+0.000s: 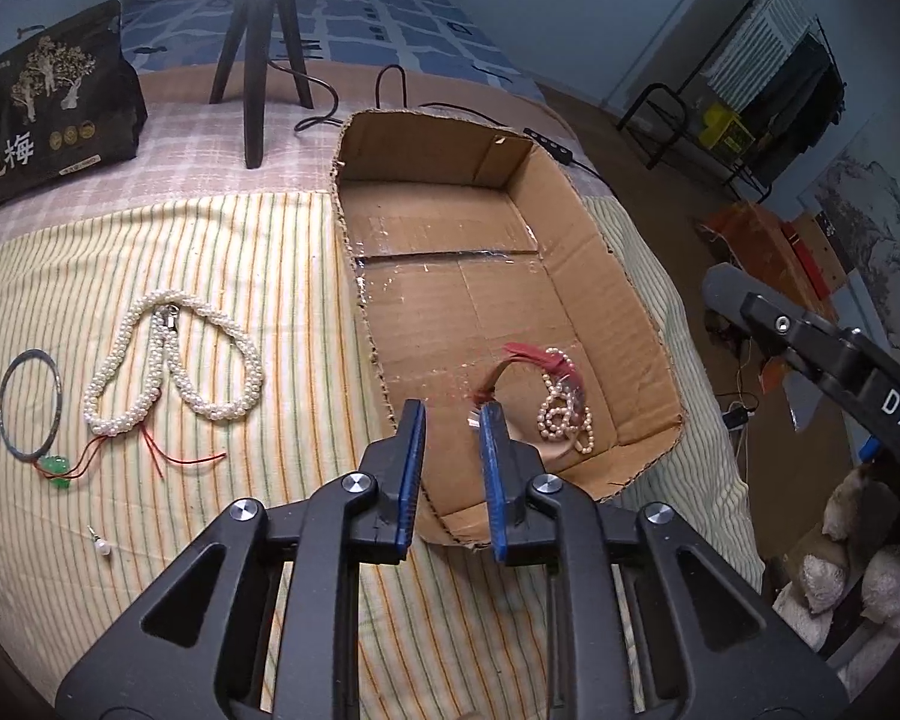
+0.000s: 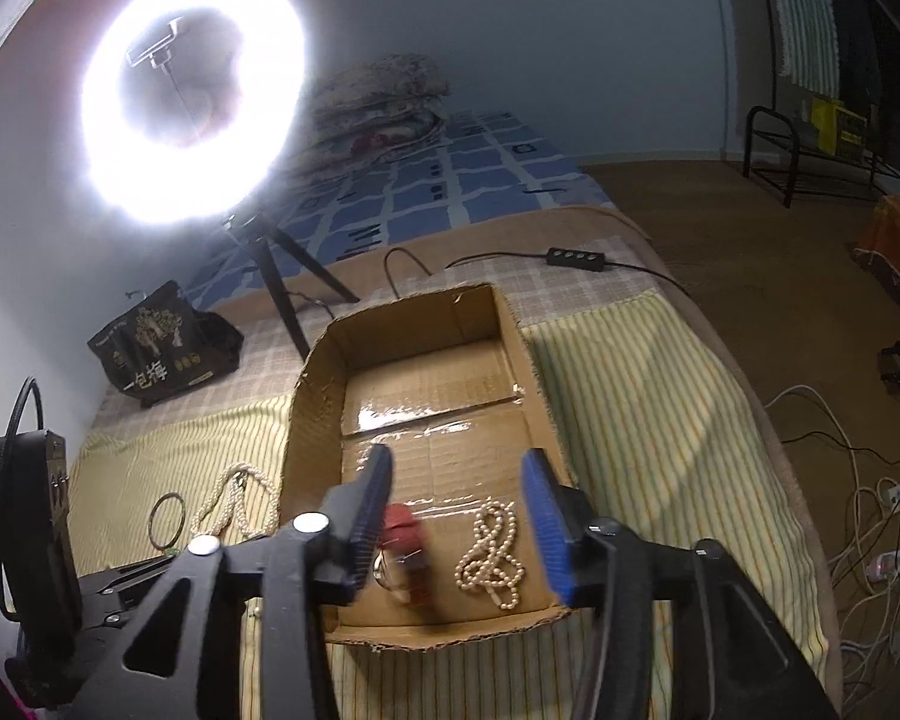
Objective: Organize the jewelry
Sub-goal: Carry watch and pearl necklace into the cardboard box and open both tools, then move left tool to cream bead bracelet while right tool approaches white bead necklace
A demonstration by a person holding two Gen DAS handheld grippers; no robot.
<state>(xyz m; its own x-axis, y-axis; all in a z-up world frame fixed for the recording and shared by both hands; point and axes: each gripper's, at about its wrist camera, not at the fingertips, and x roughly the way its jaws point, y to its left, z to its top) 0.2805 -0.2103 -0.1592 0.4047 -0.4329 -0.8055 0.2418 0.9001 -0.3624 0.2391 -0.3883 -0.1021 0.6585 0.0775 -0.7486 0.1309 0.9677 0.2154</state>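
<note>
An open cardboard box point(image 1: 606, 252) lies on the striped cloth; it also shows in the right wrist view point(image 2: 312, 420). Inside lie a small pearl strand point(image 1: 564, 417) point(image 2: 492, 546) and a red feathered piece point(image 1: 540, 360) point(image 2: 405, 540). Left of the box lie a thick pearl necklace point(image 1: 174, 360) point(image 2: 228, 498), a dark bangle point(image 1: 30, 402) point(image 2: 167, 519), a green pendant on red cord point(image 1: 57, 471) and a pearl earring point(image 1: 101, 546). My left gripper point(image 1: 450, 420) is open and empty over the box's near edge. My right gripper point(image 2: 456, 474) is open and empty above the box.
A ring light on a tripod point(image 2: 192, 120) point(image 1: 258, 60) stands behind the box, with a black snack bag point(image 1: 48, 114) point(image 2: 168, 348) at the left. A cable with a switch point(image 2: 576, 258) runs behind the box. The bed edge drops off at the right to cables on the floor point(image 2: 870, 510).
</note>
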